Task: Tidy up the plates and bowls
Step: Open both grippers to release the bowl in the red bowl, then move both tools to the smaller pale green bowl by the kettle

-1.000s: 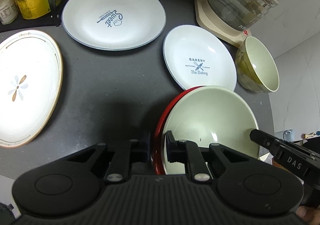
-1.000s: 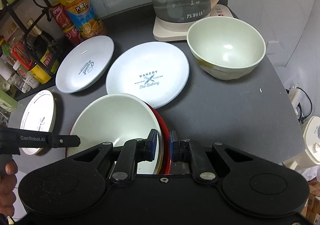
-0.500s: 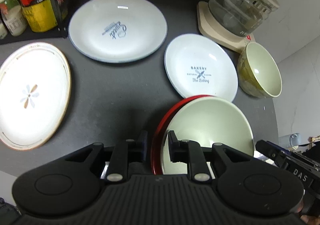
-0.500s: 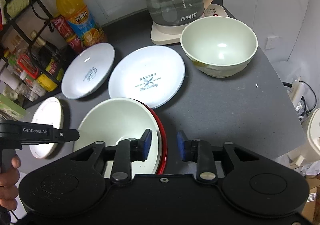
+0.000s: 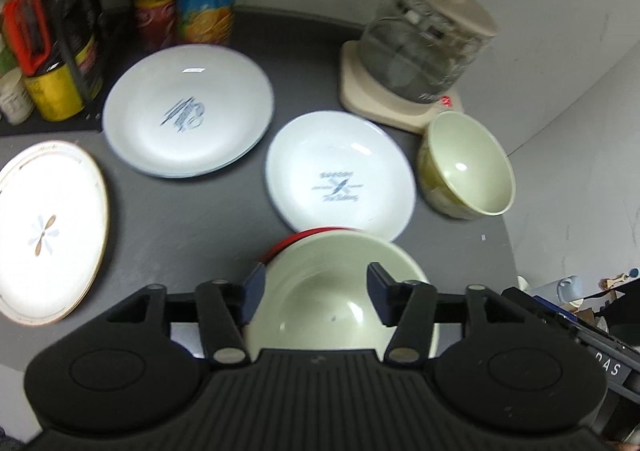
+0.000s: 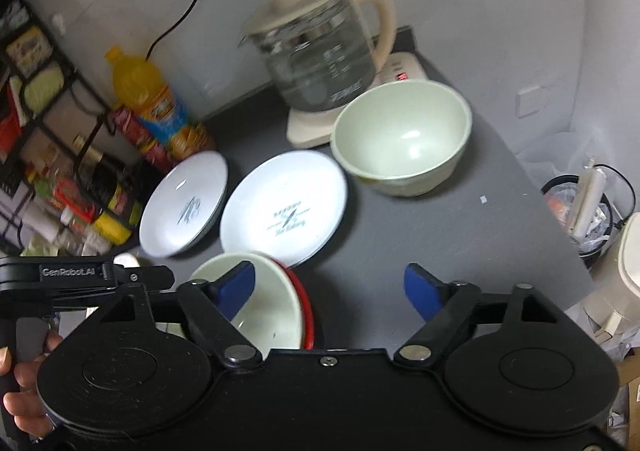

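Observation:
A pale green bowl (image 5: 332,291) rests in a red plate (image 5: 292,241) on the dark counter, close under both grippers. My left gripper (image 5: 316,283) is open above that bowl, holding nothing. My right gripper (image 6: 330,285) is open too, its left finger over the bowl (image 6: 268,311) and red plate (image 6: 306,307). A second green bowl (image 5: 468,167) (image 6: 400,139) stands by the kettle. Two white printed plates (image 5: 340,181) (image 5: 188,109) lie beyond, seen again in the right wrist view (image 6: 284,209) (image 6: 184,203). A gold-rimmed white plate (image 5: 44,231) lies at the left.
A glass kettle (image 6: 324,63) on a cream base (image 5: 384,103) stands at the back right. An orange juice bottle (image 6: 152,99), cans and jars line the back left by a black rack (image 6: 40,131). The counter edge drops off at the right, beside a bin (image 6: 584,207).
Both grippers have let go of the red plate's rim and opened wide, then pulled back and up. The bowl and red plate stay on the counter.

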Available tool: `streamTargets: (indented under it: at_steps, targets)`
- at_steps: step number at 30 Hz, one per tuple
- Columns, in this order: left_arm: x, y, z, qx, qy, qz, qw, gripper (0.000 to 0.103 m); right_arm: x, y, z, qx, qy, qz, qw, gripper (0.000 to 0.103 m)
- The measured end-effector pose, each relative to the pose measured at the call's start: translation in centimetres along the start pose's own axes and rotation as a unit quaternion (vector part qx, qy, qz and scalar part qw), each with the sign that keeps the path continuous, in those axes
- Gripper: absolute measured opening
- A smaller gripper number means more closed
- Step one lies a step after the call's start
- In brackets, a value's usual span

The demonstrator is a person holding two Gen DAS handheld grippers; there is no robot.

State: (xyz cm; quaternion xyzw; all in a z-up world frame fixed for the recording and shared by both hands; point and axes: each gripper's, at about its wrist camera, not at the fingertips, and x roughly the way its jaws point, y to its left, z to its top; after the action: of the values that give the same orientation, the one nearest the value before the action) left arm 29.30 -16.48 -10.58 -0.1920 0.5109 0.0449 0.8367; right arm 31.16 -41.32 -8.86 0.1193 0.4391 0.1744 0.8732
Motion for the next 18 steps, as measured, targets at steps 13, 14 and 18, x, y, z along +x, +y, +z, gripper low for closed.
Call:
streamTargets:
  at_steps: [13,14,18]
  targets:
    - [0.6,-4.4,2.0,0.044,-0.008,-0.014,0.9989,0.068,-1.7,-4.0,0.5,0.069,-0.035,-0.021,0.997,0.099]
    - [0.9,-4.7,2.3,0.049,-0.007,-0.016,0.9986,0.068,-1.6,-4.2,0.5,0.072,-0.037,-0.025,0.996,0.100]
    - [2.1,-5.7,3.4,0.065,0.001,-0.024,0.9976,0.068,-1.6,-5.1,0.9,0.093,-0.048,-0.042,0.994,0.100]
